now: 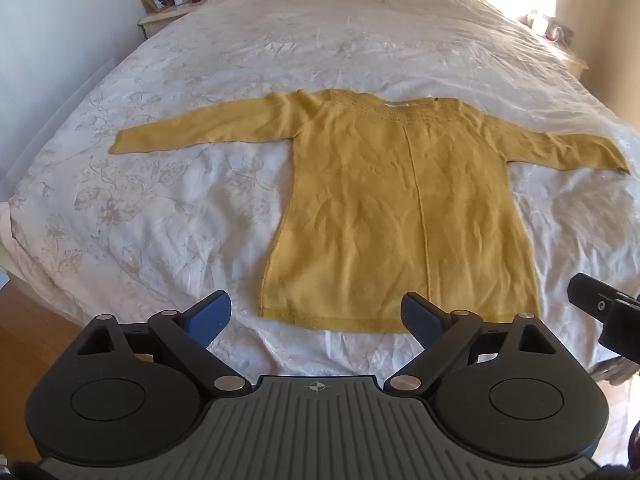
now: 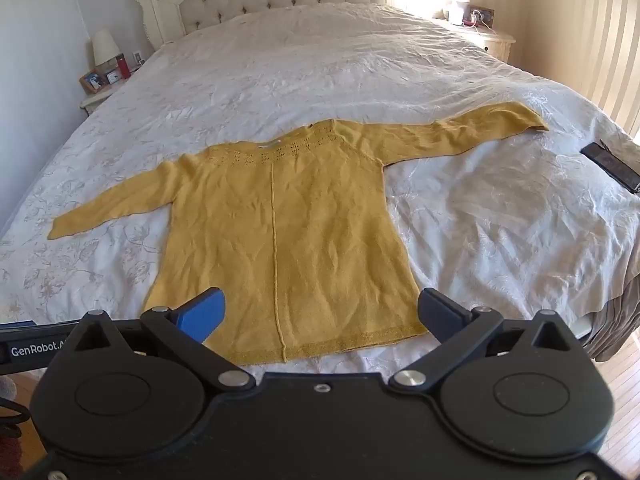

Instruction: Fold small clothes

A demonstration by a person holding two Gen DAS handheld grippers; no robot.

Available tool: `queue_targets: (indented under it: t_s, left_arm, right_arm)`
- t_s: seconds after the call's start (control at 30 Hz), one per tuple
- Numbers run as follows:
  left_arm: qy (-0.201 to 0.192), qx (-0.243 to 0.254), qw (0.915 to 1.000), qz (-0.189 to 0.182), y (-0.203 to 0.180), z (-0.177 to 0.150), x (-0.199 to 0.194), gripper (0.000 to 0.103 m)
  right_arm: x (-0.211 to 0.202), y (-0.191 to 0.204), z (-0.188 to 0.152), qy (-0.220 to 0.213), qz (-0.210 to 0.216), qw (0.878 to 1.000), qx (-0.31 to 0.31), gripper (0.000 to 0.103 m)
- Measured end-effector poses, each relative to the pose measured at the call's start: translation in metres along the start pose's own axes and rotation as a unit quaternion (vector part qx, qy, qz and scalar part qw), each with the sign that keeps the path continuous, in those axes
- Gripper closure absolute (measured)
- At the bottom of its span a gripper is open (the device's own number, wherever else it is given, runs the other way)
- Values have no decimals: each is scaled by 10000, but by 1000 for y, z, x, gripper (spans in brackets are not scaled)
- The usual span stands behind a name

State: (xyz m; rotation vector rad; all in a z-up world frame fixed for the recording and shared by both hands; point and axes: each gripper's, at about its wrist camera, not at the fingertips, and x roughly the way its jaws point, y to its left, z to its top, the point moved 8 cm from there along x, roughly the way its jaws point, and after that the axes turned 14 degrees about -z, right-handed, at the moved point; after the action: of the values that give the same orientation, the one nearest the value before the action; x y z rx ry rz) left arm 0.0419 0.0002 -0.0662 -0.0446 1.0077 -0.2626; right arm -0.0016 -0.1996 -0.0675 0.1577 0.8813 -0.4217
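Both tongs – left tongs (image 1: 316, 316) & right tongs (image 2: 320, 312) – wide open, empty, hovering level nr hem of yellow sweater (image 1: 400, 208) – flat on bed (image 1: 160, 208)

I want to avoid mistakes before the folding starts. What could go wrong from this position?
1. The yellow sweater lies flat on a thin, wrinkled bedspread; a low pinch may grab the bedspread too.
2. Both sleeves are spread far out; the right sleeve ends near a dark phone-like object, which a sweep might knock.
3. The left gripper and right gripper, both open, hover close together at the hem and could collide.
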Motion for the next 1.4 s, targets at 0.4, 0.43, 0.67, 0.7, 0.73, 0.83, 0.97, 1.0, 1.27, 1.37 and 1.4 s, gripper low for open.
queue_targets:
  t_s: [0.4, 0.43, 0.67, 0.7, 0.73, 0.83, 0.97, 1.0, 1.27, 1.37, 1.4]
  left_arm:
    - [89, 22, 10000, -25, 0, 1, -2, 10]
    - [94, 23, 10000, -23, 0, 1, -2, 10]
    - [86, 15, 10000, -29, 6, -3, -7, 10]
    - [100, -5, 9999, -19, 7, -3, -4, 10]
    - [103, -9, 9999, -18, 8, -3, -4, 10]
    - [121, -18, 9999, -21, 8, -4, -3, 10]
    - [152, -33, 9999, -18, 9, -4, 0, 10]
    - [155, -37, 9999, -11, 8, -4, 0, 10]
    - [190, -55, 9998, 20, 10, -4, 4, 10]
    - [218, -70, 9997, 43, 13, -3, 6, 10]
    - [233, -78, 9997, 47, 14, -3, 7, 10]
  right_arm:
    - [-3, 9, -5, 48, 110, 9999, 12, 1]
    - [0, 3, -1, 87, 165, 9998, 23, 1]
    - [-3, 10, -3, 86, 216, 9997, 36, 1]
    - [-3, 10, -2, 94, 232, 9997, 36, 1]
    - [-3, 11, -3, 95, 240, 9997, 40, 1]
    - [-2, 10, -2, 109, 274, 9995, 62, 1]
    - [-2, 11, -1, 115, 283, 9995, 68, 1]
    - [-2, 11, -2, 116, 280, 9995, 67, 1]
    - [4, 14, -1, 194, 333, 9992, 83, 1]
    - [6, 13, -1, 217, 349, 9991, 84, 1]
    - [7, 14, -1, 235, 357, 9991, 86, 1]
